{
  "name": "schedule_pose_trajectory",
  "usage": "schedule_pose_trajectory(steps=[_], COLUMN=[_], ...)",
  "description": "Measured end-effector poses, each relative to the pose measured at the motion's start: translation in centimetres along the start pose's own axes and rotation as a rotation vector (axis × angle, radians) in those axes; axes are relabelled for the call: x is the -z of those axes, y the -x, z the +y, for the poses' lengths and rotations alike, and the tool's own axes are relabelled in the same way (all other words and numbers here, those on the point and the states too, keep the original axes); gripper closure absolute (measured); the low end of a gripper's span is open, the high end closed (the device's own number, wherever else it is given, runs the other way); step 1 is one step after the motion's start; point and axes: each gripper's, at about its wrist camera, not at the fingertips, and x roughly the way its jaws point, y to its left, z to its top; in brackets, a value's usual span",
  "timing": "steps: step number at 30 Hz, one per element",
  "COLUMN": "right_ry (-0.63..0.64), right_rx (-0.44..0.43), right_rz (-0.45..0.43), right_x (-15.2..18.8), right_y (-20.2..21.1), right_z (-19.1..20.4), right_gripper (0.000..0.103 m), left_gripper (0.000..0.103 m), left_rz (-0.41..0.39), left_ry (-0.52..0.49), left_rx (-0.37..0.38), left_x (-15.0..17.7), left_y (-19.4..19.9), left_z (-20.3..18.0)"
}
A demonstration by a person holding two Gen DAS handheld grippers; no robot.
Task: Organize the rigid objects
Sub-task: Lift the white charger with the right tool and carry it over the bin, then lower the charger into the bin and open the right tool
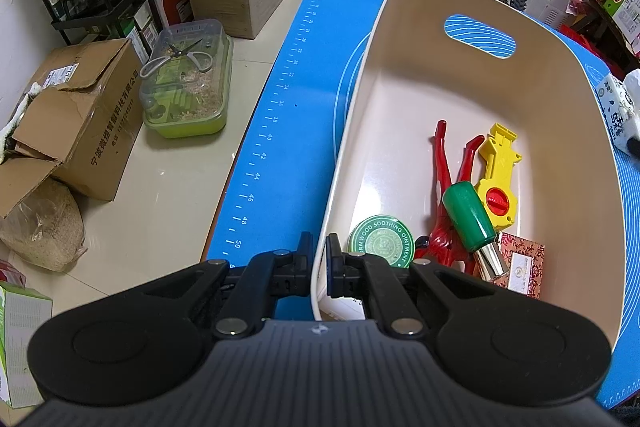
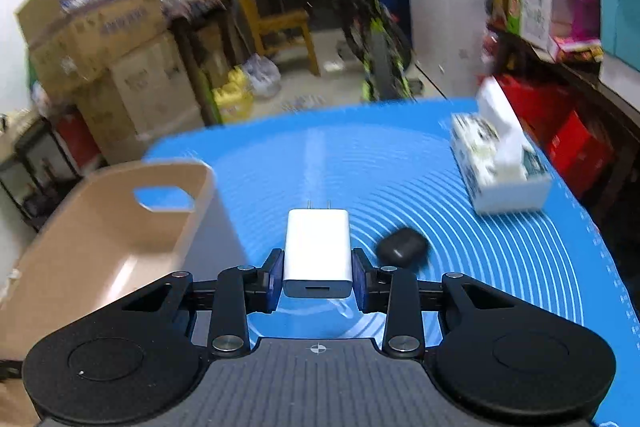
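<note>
Right gripper clamps white charger, angled downward.

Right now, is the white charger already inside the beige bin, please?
Not yet: the right gripper holds the white charger above the blue mat, beside the beige bin.

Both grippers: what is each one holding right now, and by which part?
The right gripper holds the white charger by its two side faces near the port end, prongs pointing away. The left gripper is clamped on the beige bin at its near rim.
</note>
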Motion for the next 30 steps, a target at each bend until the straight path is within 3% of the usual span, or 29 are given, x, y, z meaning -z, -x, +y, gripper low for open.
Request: schedule_pose_trajectory(steps=[6,13,20,24,30], right_ry=[0.072,0.189,0.305,0.397,0.459], right_rx=[-0.116,-0.222,-0.27,-0.254,-0.247], right_rz=[-0.071,-0.067,0.016,0.051,0.171], right_x=[-0.8,-0.6,1.3,2.9,4.5], right_y=[2.7,3.5,2.4,1.4,-0.3], right_z=[4.1,9.3,13.5,15.9,17.5], right_gripper=[0.061,0.061,0.061,0.061,0.061], left_gripper=[0.095,0.095,0.095,0.095,0.095], left_rz=[0.0,0.002,0.004,0.004,0.004], left_ry=[0.0,0.002,-0.003,-0.004,-0.006], left_rx=[0.0,0.004,0.004,0.003,0.001], left_x=[0.0,0.1,0.2,0.2,0.2], left_y=[0.0,0.0,-0.1,0.0,-0.1], left_z=[0.0,0.1,0.1,0.1,0.0])
